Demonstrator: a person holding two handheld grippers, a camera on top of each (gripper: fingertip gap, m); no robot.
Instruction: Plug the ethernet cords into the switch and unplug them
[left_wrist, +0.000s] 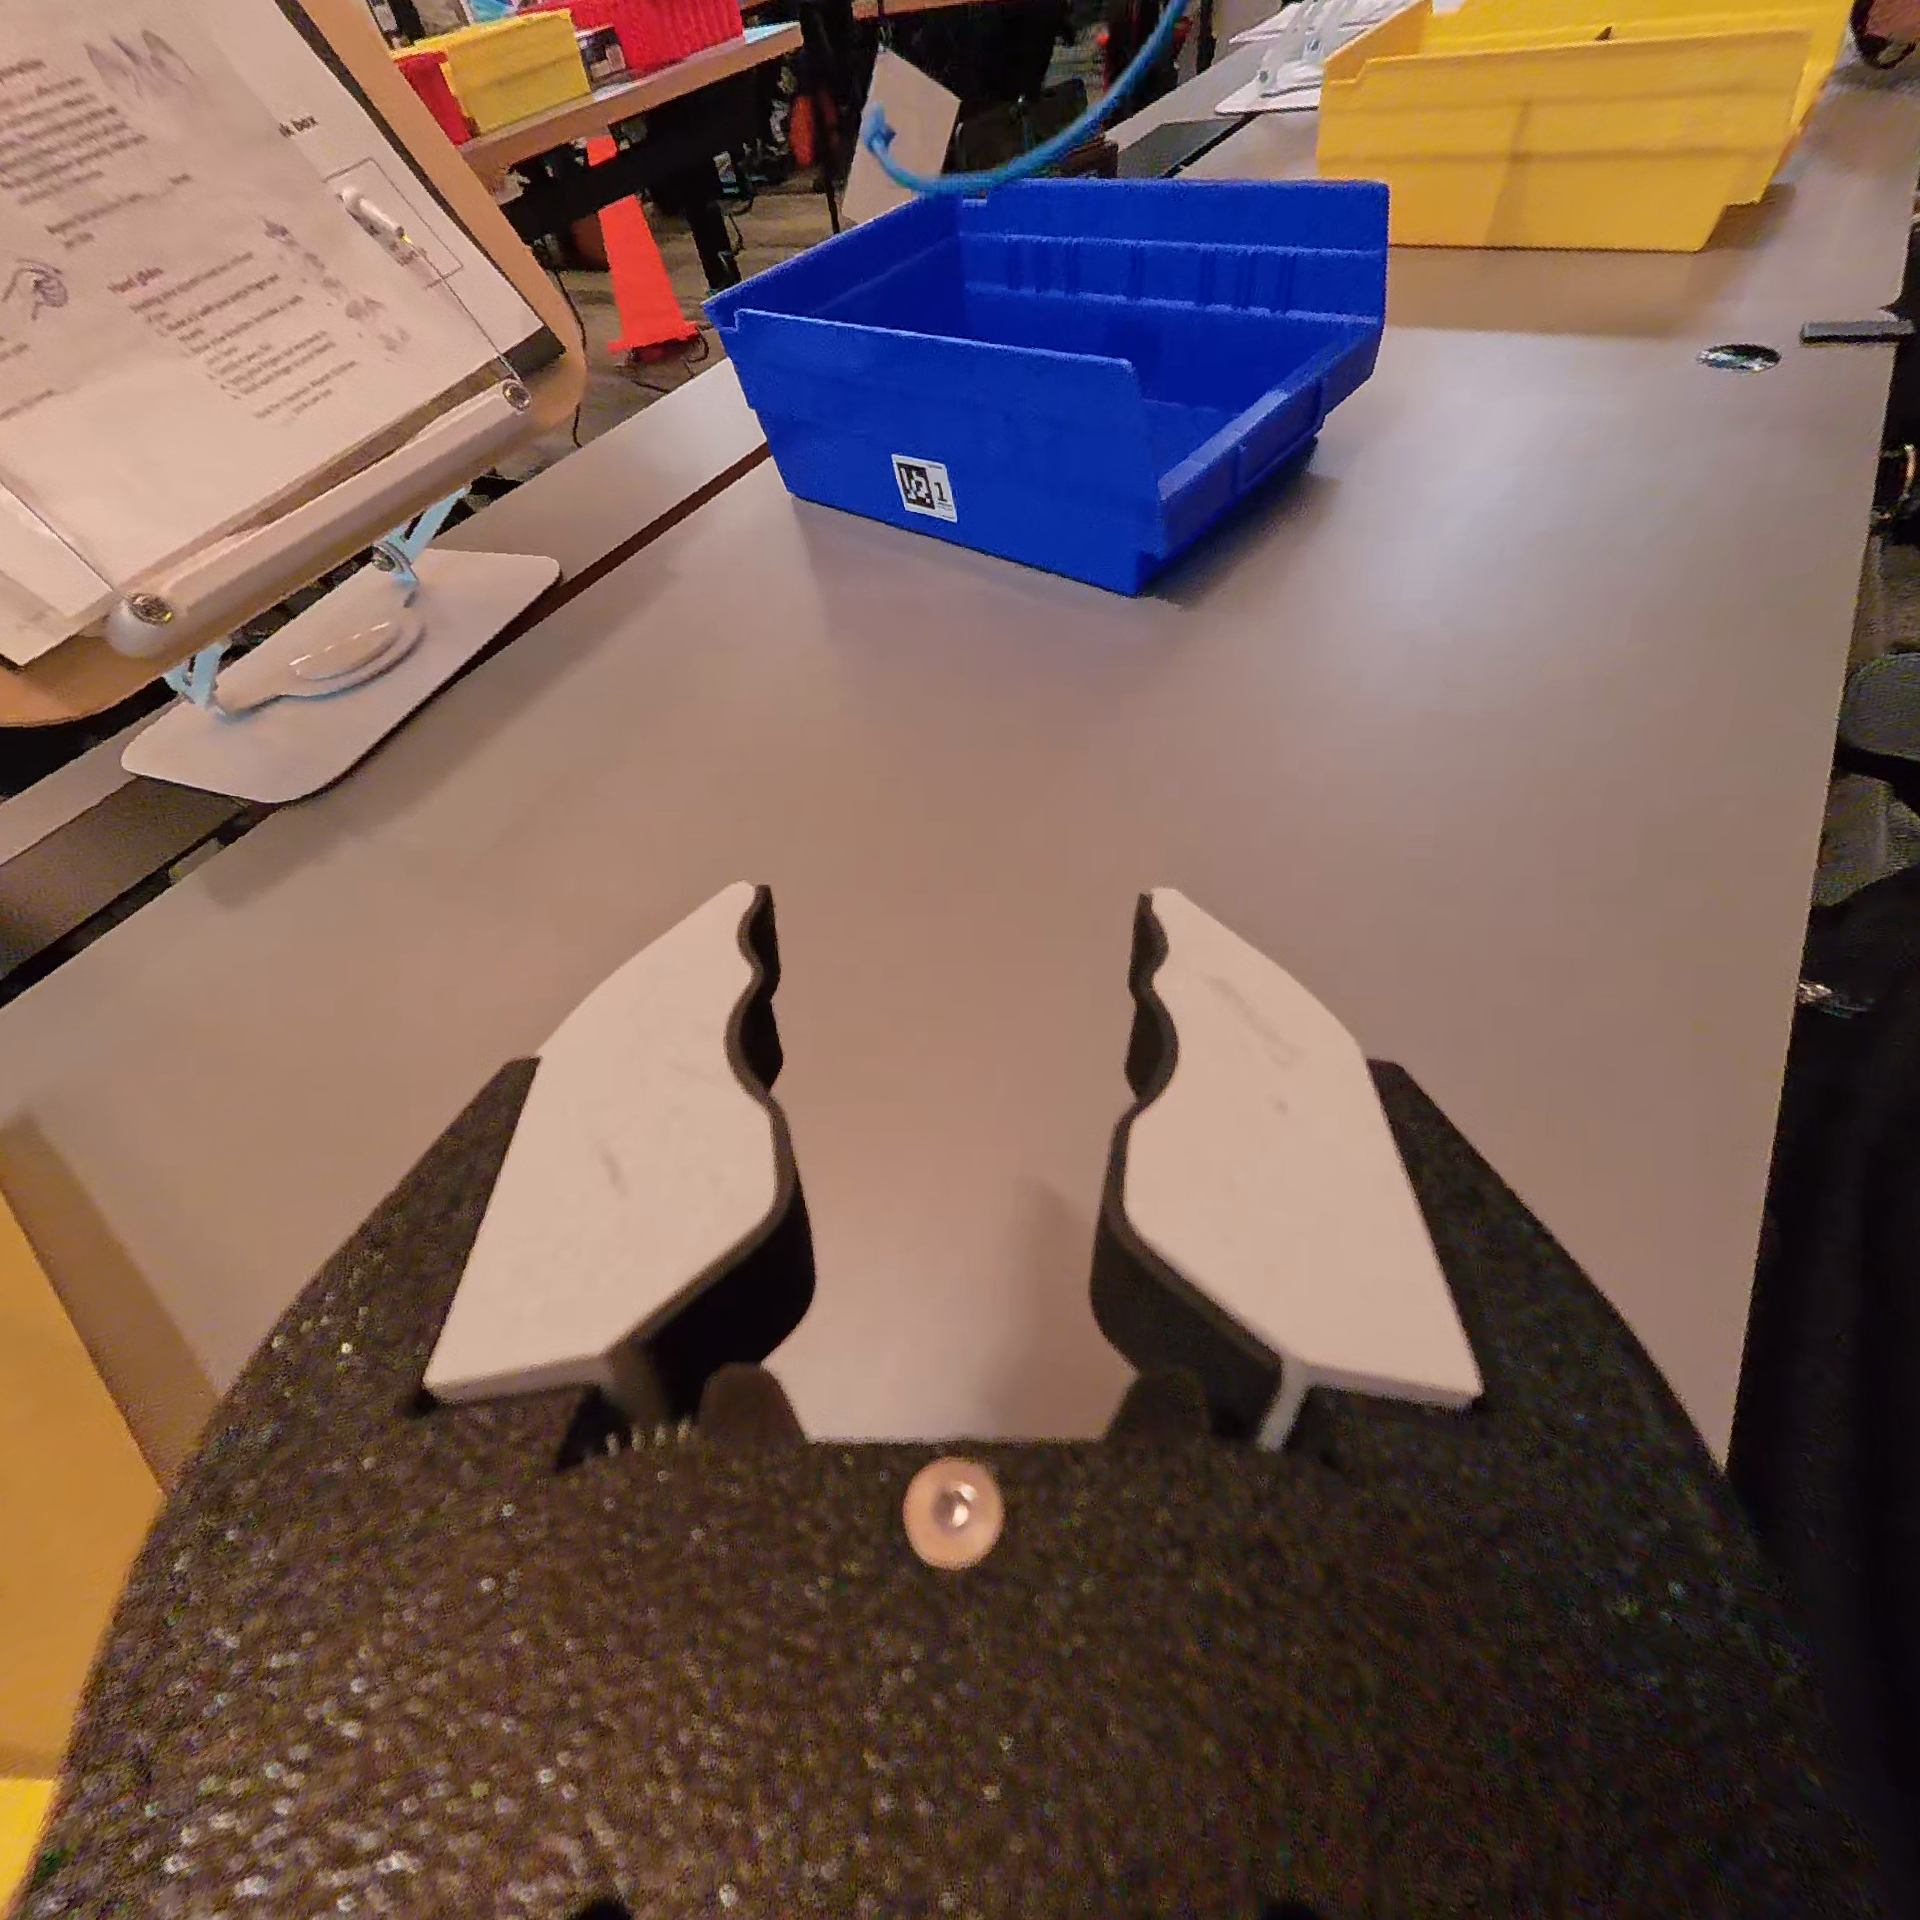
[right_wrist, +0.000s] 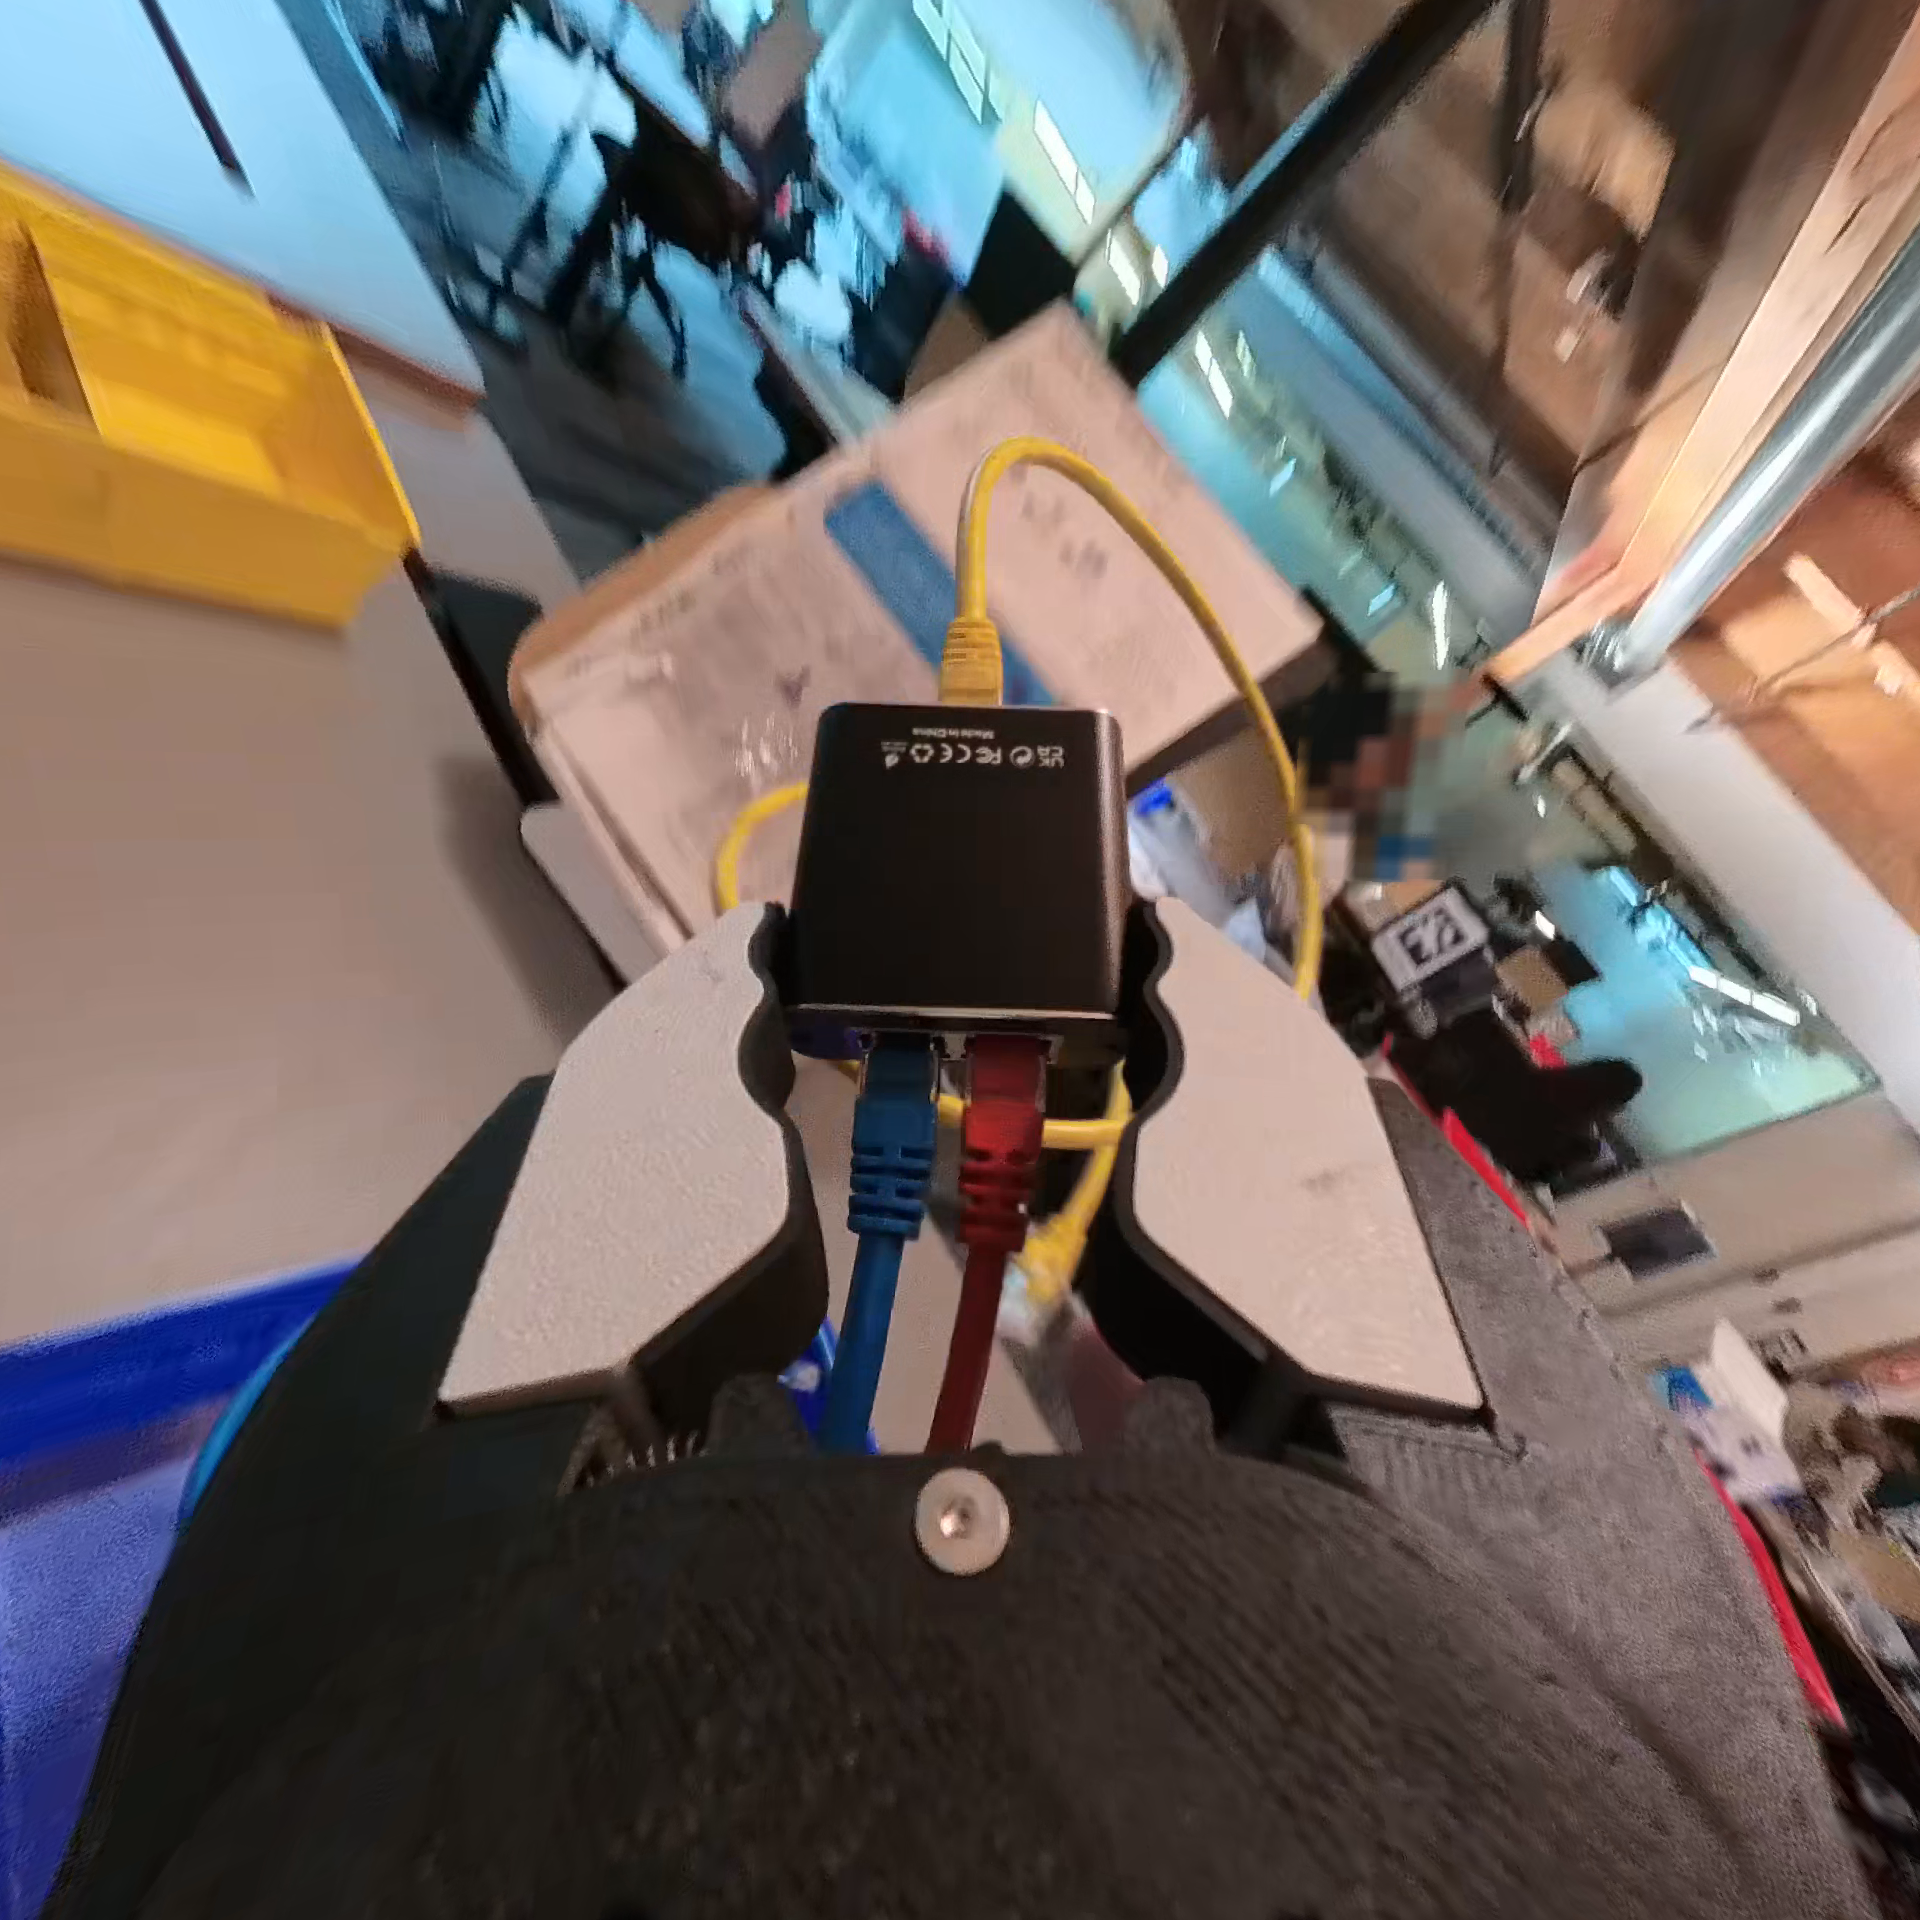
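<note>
My right gripper (right_wrist: 954, 914) is shut on a black switch (right_wrist: 956, 862) and holds it up in the air, tilted. A blue cord (right_wrist: 883, 1164) and a red cord (right_wrist: 997, 1164) are plugged into its near side. A yellow cord (right_wrist: 971, 649) is plugged into its far side and loops round under the switch; its free plug (right_wrist: 1049, 1262) hangs loose. My left gripper (left_wrist: 954, 904) is open and empty, low over the grey table (left_wrist: 935, 748), well short of a blue bin (left_wrist: 1049, 384). A blue cord (left_wrist: 1039, 156) hangs in the air beyond that bin.
A document stand (left_wrist: 239, 343) with printed pages stands at the table's left edge. Yellow bins (left_wrist: 1558, 135) sit at the back right. The table's right edge (left_wrist: 1808, 935) drops off. An orange cone (left_wrist: 644, 281) stands on the floor behind. The right wrist view is blurred.
</note>
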